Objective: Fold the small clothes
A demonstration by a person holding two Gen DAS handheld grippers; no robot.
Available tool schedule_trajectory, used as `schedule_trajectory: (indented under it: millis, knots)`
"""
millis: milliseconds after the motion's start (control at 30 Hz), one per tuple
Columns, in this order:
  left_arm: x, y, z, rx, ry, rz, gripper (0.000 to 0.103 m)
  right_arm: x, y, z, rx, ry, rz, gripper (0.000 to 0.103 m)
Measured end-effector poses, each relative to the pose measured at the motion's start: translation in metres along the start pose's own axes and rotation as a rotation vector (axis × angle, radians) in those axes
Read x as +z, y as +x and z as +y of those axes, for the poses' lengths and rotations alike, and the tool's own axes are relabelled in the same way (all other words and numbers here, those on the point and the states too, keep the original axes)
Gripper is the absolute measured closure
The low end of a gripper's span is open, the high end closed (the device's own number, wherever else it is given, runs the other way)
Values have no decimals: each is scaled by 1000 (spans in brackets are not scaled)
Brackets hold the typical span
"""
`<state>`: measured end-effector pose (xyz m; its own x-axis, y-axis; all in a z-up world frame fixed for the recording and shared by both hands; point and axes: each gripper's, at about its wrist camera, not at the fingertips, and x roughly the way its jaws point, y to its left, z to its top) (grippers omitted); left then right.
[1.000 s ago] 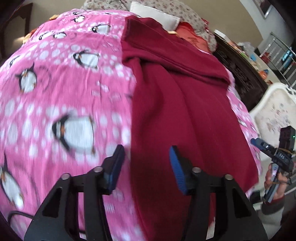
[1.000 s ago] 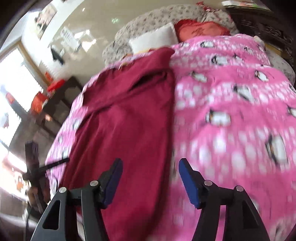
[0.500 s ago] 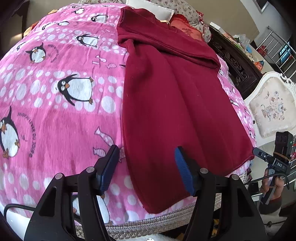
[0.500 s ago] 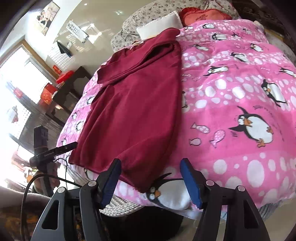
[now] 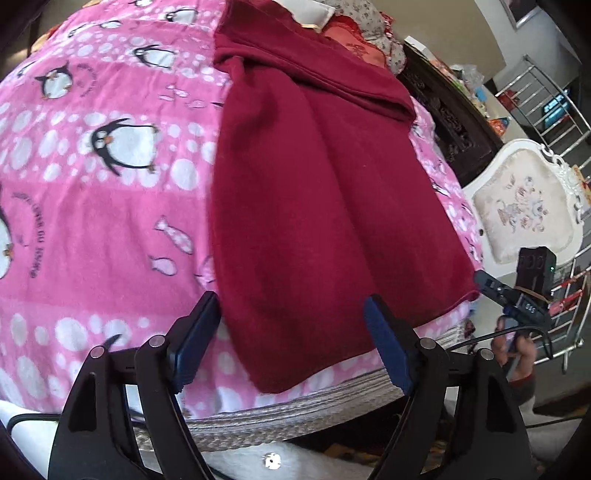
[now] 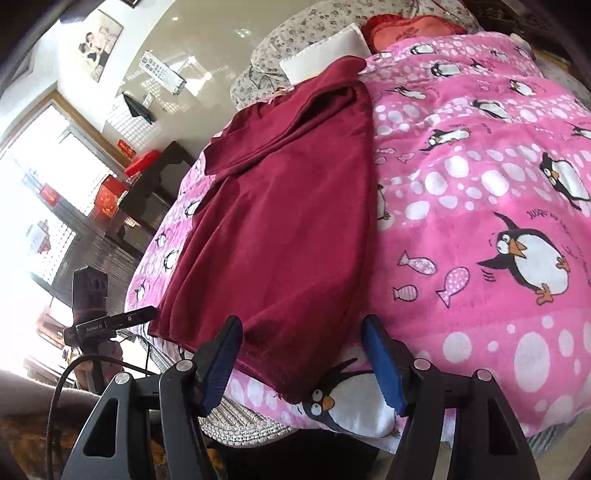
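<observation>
A dark red garment (image 5: 314, 192) lies flat and long on a pink penguin blanket (image 5: 96, 206), with a folded band across its far end. It also shows in the right wrist view (image 6: 280, 221). My left gripper (image 5: 291, 339) is open and empty, its blue pads either side of the garment's near hem corner, at the bed's front edge. My right gripper (image 6: 301, 360) is open and empty, straddling the other near hem corner (image 6: 284, 395).
A white pillow (image 6: 325, 51) and a red cushion (image 6: 410, 29) lie at the bed's far end. A white upholstered chair (image 5: 524, 206) and dark cabinet (image 5: 450, 122) stand beside the bed. A camera on a stand (image 6: 92, 317) is near the bed's corner.
Both grippers have pulled back from over the garment toward the bed's near edge, then moved slightly closer to the hem. Both stayed open. The garment has not moved.
</observation>
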<state>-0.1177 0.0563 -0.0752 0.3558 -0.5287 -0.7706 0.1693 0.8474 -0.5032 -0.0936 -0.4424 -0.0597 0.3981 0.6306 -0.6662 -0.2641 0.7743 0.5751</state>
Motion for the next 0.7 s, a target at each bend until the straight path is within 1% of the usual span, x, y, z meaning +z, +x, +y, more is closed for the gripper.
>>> schedule_trajectory:
  millis: [33,67,100,133,167,200,233,300,333,433,500,567,600,667,700]
  knots:
    - [-1,1,-2,-19,7,8,40,-1,0,2,-3,-23,1,46]
    - [-2,4,-4,-34,11,22,53,-2,0,5,-5,-56,6,61]
    - [-3,5,-6,-45,10,25,61,-2,0,5,14,-65,15,73]
    - [-4,5,-6,-55,10,22,67,-2,1,3,52,-52,25,86]
    - [-3,5,-5,-67,9,28,85,-2,1,2,76,-40,25,86]
    - [-1,6,-3,-84,-3,45,92,-1,3,2,82,-42,25,87]
    - [2,4,1,-110,-25,46,92,1,3,4,91,-45,21,89]
    - [12,-5,9,-185,-71,35,93,13,-3,7,163,-35,-8,90]
    - [18,-12,11,-199,-73,17,93,18,-6,9,184,-37,-22,90]
    - [40,-36,7,-222,-45,-54,93,54,-19,21,255,-64,-111,91]
    - [61,-47,5,-235,-33,-93,93,76,-22,27,267,-84,-159,91]
    - [83,-56,3,-231,-15,-134,93,111,-19,35,264,-111,-210,91]
    - [100,-63,3,-228,-7,-171,93,121,-17,38,260,-114,-225,91]
    - [129,-70,5,-233,-6,-218,93,157,-9,41,260,-110,-262,91]
    - [150,-72,7,-244,-13,-239,93,172,-7,40,254,-110,-276,91]
